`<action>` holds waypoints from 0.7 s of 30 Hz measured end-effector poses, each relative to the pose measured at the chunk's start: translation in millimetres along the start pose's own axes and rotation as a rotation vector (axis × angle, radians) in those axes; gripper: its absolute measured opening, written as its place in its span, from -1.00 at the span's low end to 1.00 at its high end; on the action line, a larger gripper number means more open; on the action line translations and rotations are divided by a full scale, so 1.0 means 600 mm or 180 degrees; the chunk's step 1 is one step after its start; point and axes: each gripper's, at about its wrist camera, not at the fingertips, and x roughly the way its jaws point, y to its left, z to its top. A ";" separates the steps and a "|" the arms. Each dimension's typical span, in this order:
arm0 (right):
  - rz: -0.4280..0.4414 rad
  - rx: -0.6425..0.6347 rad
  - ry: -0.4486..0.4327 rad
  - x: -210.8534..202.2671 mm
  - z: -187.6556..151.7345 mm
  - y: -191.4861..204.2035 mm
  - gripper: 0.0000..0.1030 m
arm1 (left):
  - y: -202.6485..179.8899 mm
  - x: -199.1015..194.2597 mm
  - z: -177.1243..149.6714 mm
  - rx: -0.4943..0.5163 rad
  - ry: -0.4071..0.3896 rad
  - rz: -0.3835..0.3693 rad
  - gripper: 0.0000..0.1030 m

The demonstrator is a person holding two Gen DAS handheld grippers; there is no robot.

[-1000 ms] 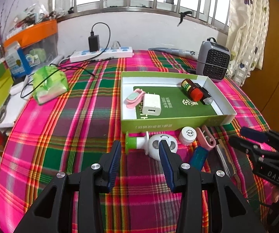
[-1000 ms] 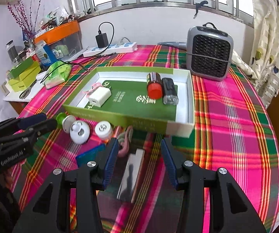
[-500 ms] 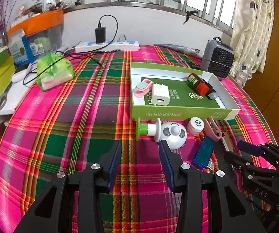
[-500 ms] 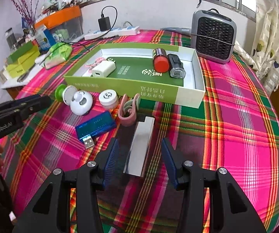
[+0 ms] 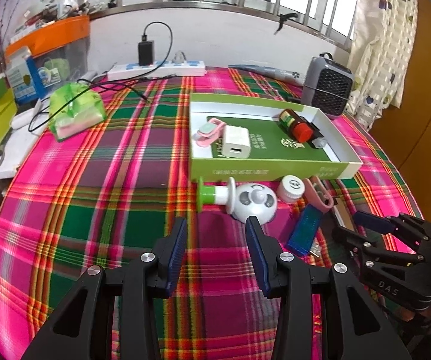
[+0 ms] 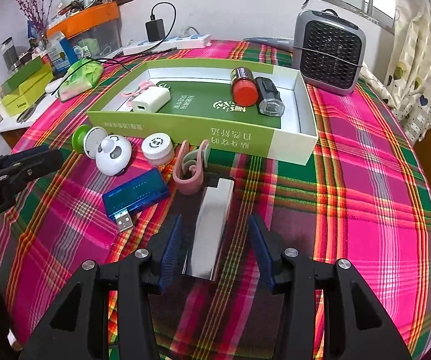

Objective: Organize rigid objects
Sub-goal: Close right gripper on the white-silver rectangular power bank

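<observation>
A green tray (image 6: 182, 126) sits on the plaid tablecloth (image 6: 350, 186). At six o'clock from it, the right gripper (image 6: 214, 247) straddles a silver metal block (image 6: 212, 225), jaws wide, pads apart from it. The left gripper (image 5: 215, 249) gapes empty, panda fan (image 5: 253, 204) at twelve o'clock.

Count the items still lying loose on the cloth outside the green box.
5, all before the box: panda fan, white cap, pink clip, blue USB stick, silver bar between the right gripper's open fingers.
</observation>
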 end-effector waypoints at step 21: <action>0.0045 0.0009 -0.0052 -0.009 -0.005 -0.024 -0.52 | -0.069 0.019 0.007 0.0294 0.0148 -0.0157 -0.24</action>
